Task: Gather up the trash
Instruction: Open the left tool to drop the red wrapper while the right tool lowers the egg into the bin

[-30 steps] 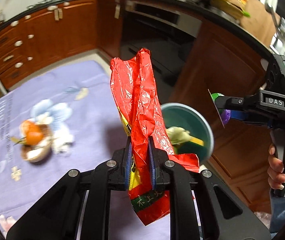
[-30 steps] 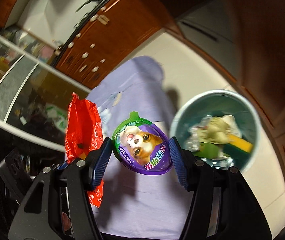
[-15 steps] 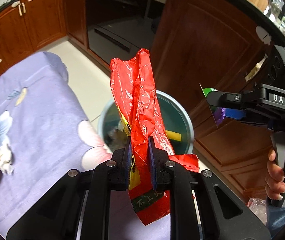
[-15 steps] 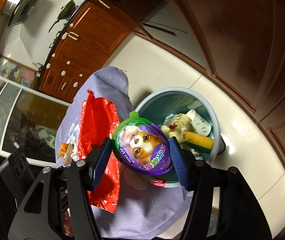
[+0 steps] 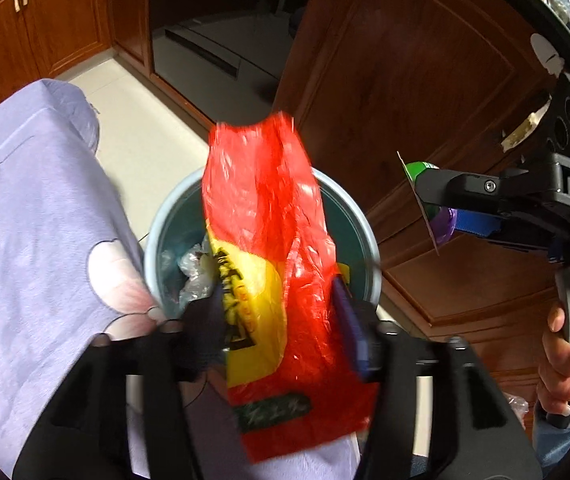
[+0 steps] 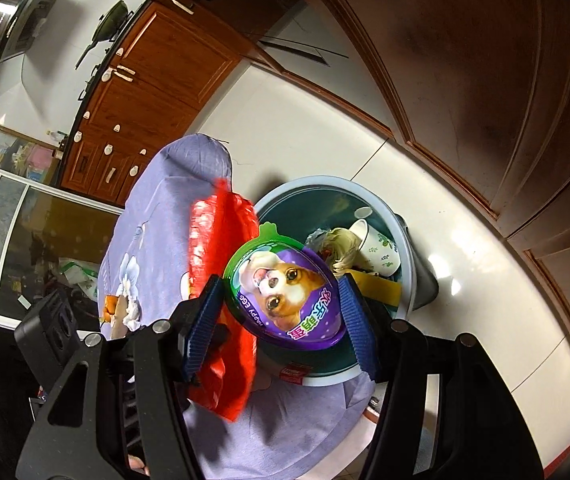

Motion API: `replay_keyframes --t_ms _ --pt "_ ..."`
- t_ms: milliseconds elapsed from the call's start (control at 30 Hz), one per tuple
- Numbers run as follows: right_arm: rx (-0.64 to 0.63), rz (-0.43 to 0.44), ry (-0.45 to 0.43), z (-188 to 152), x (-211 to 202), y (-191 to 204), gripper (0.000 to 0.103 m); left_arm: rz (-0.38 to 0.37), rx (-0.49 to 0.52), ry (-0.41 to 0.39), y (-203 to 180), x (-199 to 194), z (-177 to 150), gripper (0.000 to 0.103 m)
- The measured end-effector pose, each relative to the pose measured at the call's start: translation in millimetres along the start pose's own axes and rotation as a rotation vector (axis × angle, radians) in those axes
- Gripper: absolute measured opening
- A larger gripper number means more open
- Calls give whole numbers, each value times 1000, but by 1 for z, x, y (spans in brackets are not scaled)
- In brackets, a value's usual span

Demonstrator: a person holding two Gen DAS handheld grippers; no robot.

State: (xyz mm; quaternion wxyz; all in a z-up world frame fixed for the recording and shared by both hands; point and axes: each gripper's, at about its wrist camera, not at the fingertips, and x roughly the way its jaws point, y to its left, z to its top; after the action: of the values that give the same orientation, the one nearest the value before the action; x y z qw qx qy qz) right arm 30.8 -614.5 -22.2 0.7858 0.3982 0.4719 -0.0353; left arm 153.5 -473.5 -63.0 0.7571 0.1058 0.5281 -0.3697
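Both grippers have swung over the bin (image 5: pixel 369 240); the left gripper (image 5: pixel 281 320) is opening, its red bag (image 5: pixel 269 240) loose between the jaws above it. Right gripper (image 6: pixel 281 316) grips the egg pack (image 6: pixel 285 292): 2 drops left, more trash on the table (image 5: pixel 37 208).

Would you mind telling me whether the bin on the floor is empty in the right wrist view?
No, the bin already holds a patterned paper cup, crumpled wrappers and a yellow item.

pale tiled floor (image 6: pixel 293 128) carries trash bin (image 6: pixel 365 196); lilac flowered cloth (image 5: pixel 33 216) covers table beside it.
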Motion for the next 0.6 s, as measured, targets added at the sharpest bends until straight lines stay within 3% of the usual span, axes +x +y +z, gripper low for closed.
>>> replay_keyframes --t_ms 200,500,600 --pt "17 -8 17 0 8 -6 57 0 -9 27 7 13 2 69" --pt "-7 -14 47 3 23 7 57 14 -83 -13 31 -10 -6 91" --pt "-17 -13 68 2 34 14 57 11 -101 -35 37 -23 -16 93"
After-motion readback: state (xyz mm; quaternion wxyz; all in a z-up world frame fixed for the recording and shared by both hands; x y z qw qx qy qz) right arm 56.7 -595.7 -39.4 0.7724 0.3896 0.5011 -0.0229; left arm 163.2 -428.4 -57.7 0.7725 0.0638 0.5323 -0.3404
